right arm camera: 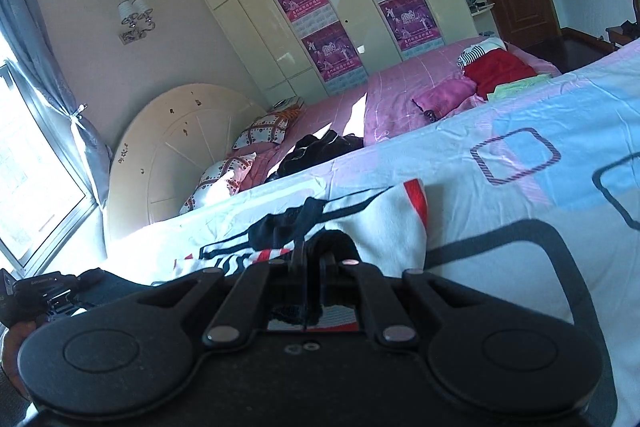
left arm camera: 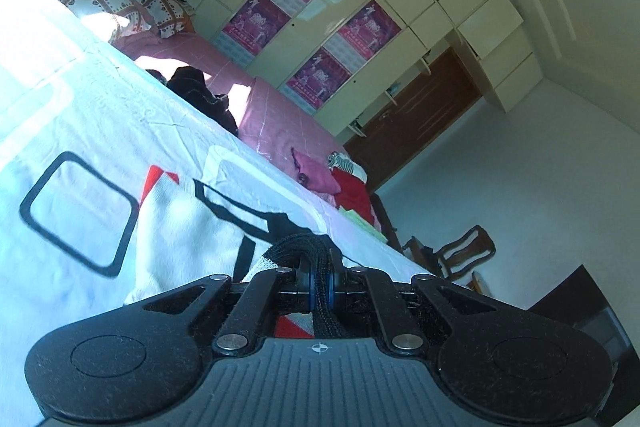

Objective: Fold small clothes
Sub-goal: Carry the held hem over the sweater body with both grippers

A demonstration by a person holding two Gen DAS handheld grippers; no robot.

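A small white garment [left arm camera: 188, 223] with black lines, red trim and a black knit band is lifted off the pale patterned bedsheet [left arm camera: 80, 99]. My left gripper [left arm camera: 320, 287] is shut on the black knit edge of it, and the cloth hangs away toward the sheet. In the right wrist view the same garment [right arm camera: 380, 223] drapes ahead of my right gripper [right arm camera: 314, 267], which is shut on another part of its dark edge. Both pairs of fingertips are buried in the fabric.
A pink bed [right arm camera: 400, 87] behind holds a black garment [right arm camera: 320, 147], a pink one [right arm camera: 448, 93], a red one [right arm camera: 500, 67] and patterned pillows [right arm camera: 264, 131]. White wardrobes with purple posters [right arm camera: 316, 27] line the wall. A wooden chair [left arm camera: 464, 247] stands by the bed's end.
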